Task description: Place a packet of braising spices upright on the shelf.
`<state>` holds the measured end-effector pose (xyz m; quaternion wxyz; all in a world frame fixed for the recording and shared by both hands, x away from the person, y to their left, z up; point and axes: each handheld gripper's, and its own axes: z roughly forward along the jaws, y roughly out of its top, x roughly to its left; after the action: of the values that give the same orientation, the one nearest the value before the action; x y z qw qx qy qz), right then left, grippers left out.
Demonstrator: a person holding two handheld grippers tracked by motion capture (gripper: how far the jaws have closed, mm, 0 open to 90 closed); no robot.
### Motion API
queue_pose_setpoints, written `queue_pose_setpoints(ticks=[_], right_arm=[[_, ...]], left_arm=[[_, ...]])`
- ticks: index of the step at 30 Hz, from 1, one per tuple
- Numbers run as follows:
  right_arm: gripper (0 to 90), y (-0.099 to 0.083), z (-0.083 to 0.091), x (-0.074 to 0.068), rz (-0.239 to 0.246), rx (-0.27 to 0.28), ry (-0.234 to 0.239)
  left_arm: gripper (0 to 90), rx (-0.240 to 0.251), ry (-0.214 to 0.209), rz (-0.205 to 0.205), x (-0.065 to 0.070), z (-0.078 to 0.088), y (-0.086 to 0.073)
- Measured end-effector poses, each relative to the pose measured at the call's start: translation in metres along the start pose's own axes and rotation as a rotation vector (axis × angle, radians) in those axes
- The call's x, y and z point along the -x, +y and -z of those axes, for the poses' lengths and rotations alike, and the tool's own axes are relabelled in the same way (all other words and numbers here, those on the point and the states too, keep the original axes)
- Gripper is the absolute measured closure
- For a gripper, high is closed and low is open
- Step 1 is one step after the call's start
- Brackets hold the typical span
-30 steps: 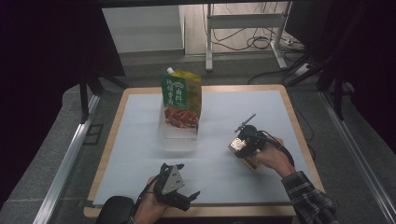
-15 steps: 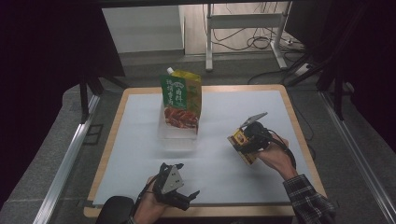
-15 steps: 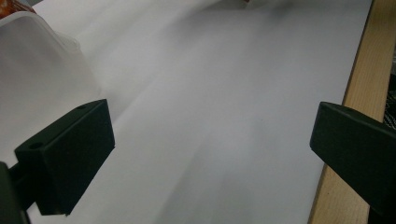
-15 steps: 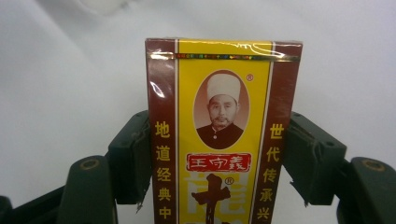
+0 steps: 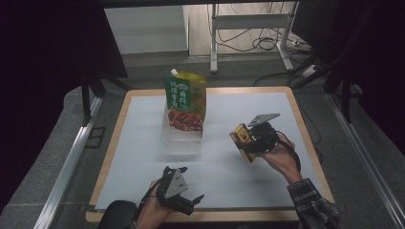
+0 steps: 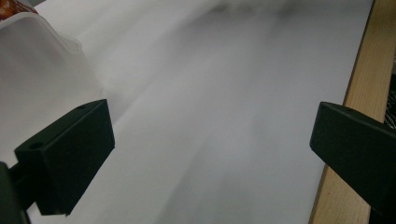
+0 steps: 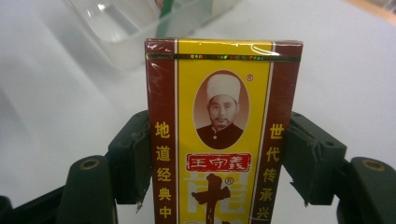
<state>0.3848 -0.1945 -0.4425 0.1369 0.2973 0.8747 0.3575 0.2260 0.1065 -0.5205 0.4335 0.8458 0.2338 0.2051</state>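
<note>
Right claw [image 7: 219, 158] clamped on long sides of yellow-maroon box [image 7: 223, 130], held above bench [image 5: 286, 93] near right edge. Box looks light, stiff, film-wrapped, slippery; side grip suits. Left claw [image 6: 205, 158] wide open, empty, front edge.

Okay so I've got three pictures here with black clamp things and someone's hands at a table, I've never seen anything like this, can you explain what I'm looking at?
A person sits at a table covered with a white sheet, holding a hand-operated claw in each hand. One picture is taken from above; the other two come from small cameras riding on each claw, looking along its black jaws.

In the high view, the right claw is shut on a small yellow and maroon box, lifted off the sheet. The right gripper view shows that box close up, pinched at both sides.

The left claw rests near the table's front edge, open and holding nothing.

Farther back, a green and yellow pouch stands in a clear plastic container.
</note>
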Motion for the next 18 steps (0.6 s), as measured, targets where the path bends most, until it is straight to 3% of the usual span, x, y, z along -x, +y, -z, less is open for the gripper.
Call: queue_pose_setpoints(ticks=[9,18], right_arm=[[32.0,0.010,0.002,-0.003,0.008,0.100,0.022],[32.0,0.022,0.002,-0.007,0.024,0.174,0.010]], left_arm=[[0.0,0.003,-0.001,-0.001,0.001,0.000,0.000],[0.0,0.002,-0.001,-0.002,0.001,0.000,0.000]])
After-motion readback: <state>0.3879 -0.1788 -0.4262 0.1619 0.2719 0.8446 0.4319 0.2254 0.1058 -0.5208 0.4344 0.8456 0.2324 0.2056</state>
